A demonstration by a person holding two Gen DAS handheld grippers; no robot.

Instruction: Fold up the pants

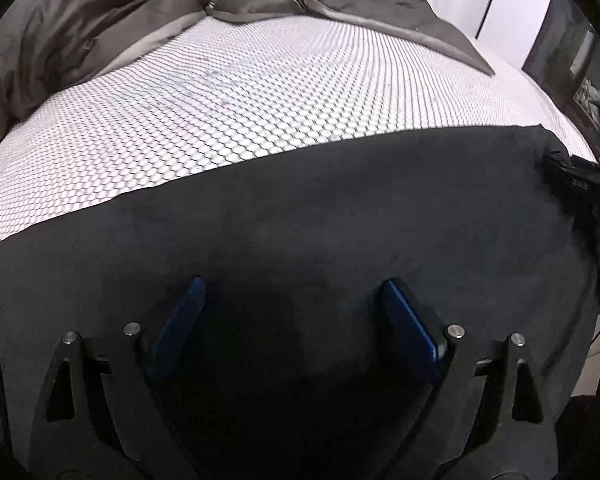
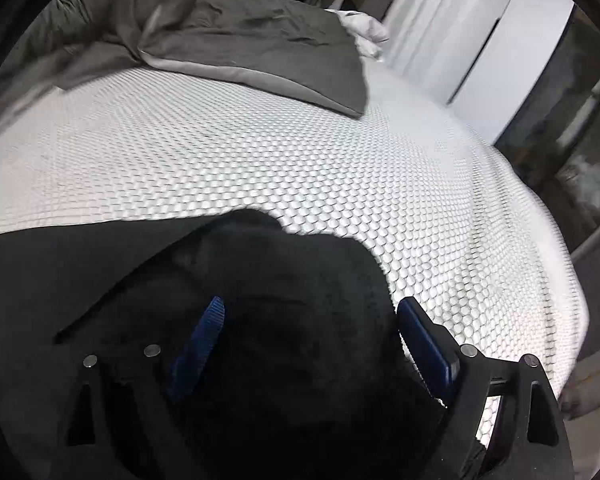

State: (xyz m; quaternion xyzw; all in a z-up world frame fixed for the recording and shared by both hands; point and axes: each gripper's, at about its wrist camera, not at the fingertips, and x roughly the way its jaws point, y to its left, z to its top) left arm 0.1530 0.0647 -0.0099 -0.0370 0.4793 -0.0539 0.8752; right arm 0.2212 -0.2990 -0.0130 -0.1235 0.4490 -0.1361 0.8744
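Note:
The black pants [image 1: 340, 208] lie flat along the near edge of a white honeycomb-patterned mattress [image 1: 240, 92]. My left gripper [image 1: 294, 292] hovers over the middle of the cloth, its blue pads [image 1: 410, 328] wide apart with nothing pinched. In the right wrist view the pants' end [image 2: 284, 264] is rumpled, with a raised fold near the mattress surface [image 2: 340, 152]. My right gripper [image 2: 312, 306] stands open above that end, its right finger past the cloth's edge. No pad presses on the fabric. A dark gripper-like shape [image 1: 576, 188] shows at the pants' right end.
A crumpled grey duvet [image 2: 260, 40] covers the far part of the bed [image 1: 100, 28]. White bedding [image 2: 364, 32] lies beyond it. White wardrobe doors [image 2: 492, 60] and a dark window or door [image 2: 572, 128] stand to the right, past the mattress edge.

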